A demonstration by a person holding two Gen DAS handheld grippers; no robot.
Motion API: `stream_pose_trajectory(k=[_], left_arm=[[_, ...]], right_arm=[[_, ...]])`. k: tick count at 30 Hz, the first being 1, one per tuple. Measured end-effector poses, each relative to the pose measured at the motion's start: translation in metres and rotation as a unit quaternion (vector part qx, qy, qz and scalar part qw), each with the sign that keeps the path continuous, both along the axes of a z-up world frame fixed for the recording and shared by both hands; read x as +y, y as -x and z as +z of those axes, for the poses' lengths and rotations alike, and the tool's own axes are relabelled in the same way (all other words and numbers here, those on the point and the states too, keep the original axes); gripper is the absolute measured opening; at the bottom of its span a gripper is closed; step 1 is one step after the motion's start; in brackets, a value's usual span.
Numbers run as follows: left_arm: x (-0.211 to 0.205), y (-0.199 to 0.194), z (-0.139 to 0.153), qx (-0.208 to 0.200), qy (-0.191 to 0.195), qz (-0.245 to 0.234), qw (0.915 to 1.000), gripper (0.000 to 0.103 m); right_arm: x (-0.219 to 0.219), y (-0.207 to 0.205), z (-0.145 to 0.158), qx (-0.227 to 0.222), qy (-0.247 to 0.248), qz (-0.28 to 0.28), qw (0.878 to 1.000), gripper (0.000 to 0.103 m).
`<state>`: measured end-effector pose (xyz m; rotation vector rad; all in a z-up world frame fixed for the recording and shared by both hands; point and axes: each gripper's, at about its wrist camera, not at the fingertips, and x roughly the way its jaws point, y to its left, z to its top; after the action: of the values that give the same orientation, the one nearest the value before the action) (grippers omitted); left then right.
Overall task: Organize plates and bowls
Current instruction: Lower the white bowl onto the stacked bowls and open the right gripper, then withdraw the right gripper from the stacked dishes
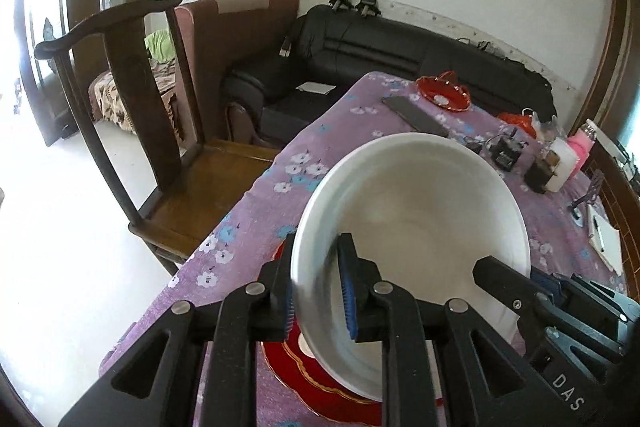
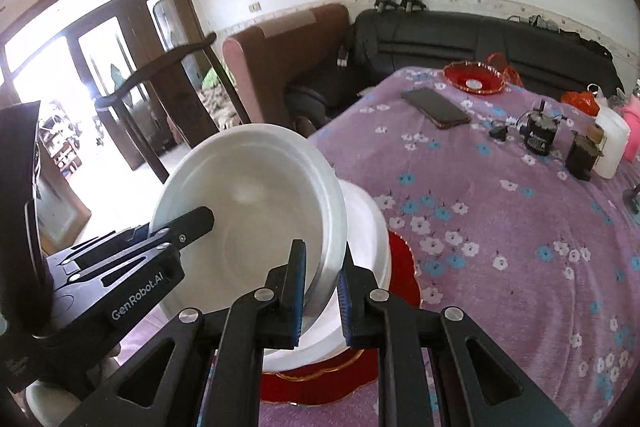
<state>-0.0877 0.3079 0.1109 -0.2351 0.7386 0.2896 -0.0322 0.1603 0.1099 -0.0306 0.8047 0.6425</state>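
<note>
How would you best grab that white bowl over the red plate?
By its thin rim, pinched from the side with one finger inside and one outside. The white bowl is wide, smooth and tilted above the red plate, so only its edge fits the tongs. Both the left tongs and right tongs grip it this way.

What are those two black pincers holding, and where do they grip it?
Both hold one white bowl by its rim: the left gripper clamps one side, the right gripper the opposite side, over a red plate.
</note>
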Motion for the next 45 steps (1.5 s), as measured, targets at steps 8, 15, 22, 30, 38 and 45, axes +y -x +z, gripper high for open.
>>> stream_pose_trajectory(k=[8,15,22,30,38,45], left_arm=[[0.009,-0.012,-0.024,0.028,0.005,0.005,0.9996,0.031],[0.021,0.004,-0.013,-0.008,0.037,0.033,0.9987,0.065],[0.019,0.028,0.003,-0.041,0.033,0.052,0.9973,0.073],[-0.016,0.04,0.018,-0.062,-0.06,0.055,0.9948,0.086],[-0.054,0.04,0.016,-0.054,-0.12,0.037,0.9907,0.09],[-0.071,0.043,0.019,-0.053,-0.127,0.027,0.9901,0.09]], right_arm=[[0.01,-0.01,-0.021,0.01,0.029,-0.007,1.0,0.017],[0.006,-0.016,-0.026,0.014,0.011,-0.009,1.0,0.017],[-0.009,-0.015,-0.011,0.005,-0.05,-0.017,0.999,0.033],[-0.042,0.002,0.009,-0.021,-0.088,-0.046,0.995,0.038],[-0.068,0.034,0.007,-0.057,-0.066,-0.06,0.994,0.041],[-0.081,0.05,0.008,-0.075,-0.052,-0.057,0.994,0.044]])
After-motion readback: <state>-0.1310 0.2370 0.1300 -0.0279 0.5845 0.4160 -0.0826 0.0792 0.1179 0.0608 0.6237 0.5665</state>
